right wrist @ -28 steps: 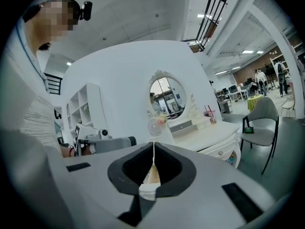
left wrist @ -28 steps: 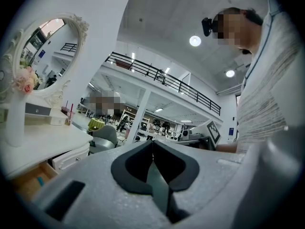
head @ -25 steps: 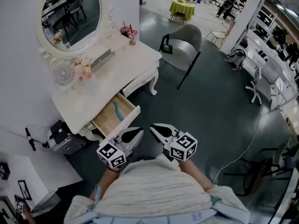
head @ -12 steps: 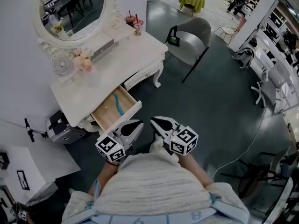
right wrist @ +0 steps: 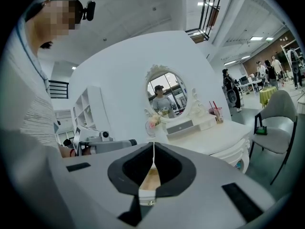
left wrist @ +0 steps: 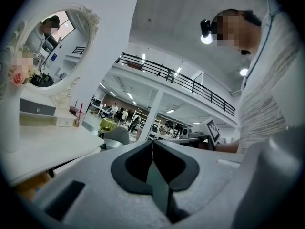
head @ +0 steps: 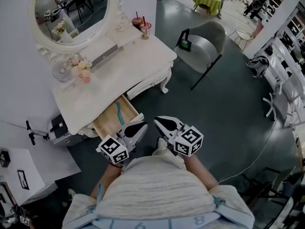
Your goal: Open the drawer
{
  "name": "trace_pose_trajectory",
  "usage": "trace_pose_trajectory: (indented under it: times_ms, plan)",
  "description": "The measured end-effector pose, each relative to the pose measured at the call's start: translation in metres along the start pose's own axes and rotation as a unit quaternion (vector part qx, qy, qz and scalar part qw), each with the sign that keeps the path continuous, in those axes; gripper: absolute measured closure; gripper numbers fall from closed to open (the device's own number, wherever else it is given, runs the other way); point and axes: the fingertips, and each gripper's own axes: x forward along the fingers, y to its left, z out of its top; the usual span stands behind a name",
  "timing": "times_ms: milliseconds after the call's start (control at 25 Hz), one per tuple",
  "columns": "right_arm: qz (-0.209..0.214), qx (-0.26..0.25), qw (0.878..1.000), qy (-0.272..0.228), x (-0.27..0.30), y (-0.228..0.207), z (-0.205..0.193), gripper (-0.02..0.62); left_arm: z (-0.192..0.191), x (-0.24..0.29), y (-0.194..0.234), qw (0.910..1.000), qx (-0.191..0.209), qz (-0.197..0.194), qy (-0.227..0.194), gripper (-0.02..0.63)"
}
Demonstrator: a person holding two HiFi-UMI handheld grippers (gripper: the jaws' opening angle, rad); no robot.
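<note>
The white dressing table (head: pixel 128 73) has its left drawer (head: pixel 106 125) pulled out, showing a wooden bottom with a teal thing (head: pixel 117 113) lying in it. My left gripper (head: pixel 139 128) is shut and empty, held close to my body just right of the drawer's front. My right gripper (head: pixel 159 122) is beside it, also shut and empty. In the left gripper view the left gripper (left wrist: pixel 152 149) has its pads meeting in a line. In the right gripper view the right gripper (right wrist: pixel 153 152) points toward the table (right wrist: pixel 214 140), and the drawer (right wrist: pixel 151 179) shows past the closed jaws.
On the table stand an oval mirror (head: pixel 71 8), a small fan (head: pixel 62 71), flowers (head: pixel 81 69) and two drink cups (head: pixel 143 28). A grey chair (head: pixel 202 44) stands to the right. A black device (head: pixel 59 128) sits on the floor at the table's left.
Table and chair have slid rightward in the head view as I moved. Both grippers kept their place before my body and stayed shut. The drawer stays open.
</note>
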Motion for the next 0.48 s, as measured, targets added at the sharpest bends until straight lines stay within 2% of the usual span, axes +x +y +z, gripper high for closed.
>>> trace_pose_trajectory:
  times_ms: [480]
  plan:
    - [0.036,-0.003,0.999,0.009,0.003,-0.075,0.031,0.584,0.018,0.076,0.032,0.9994,0.005,0.034,-0.004,0.591]
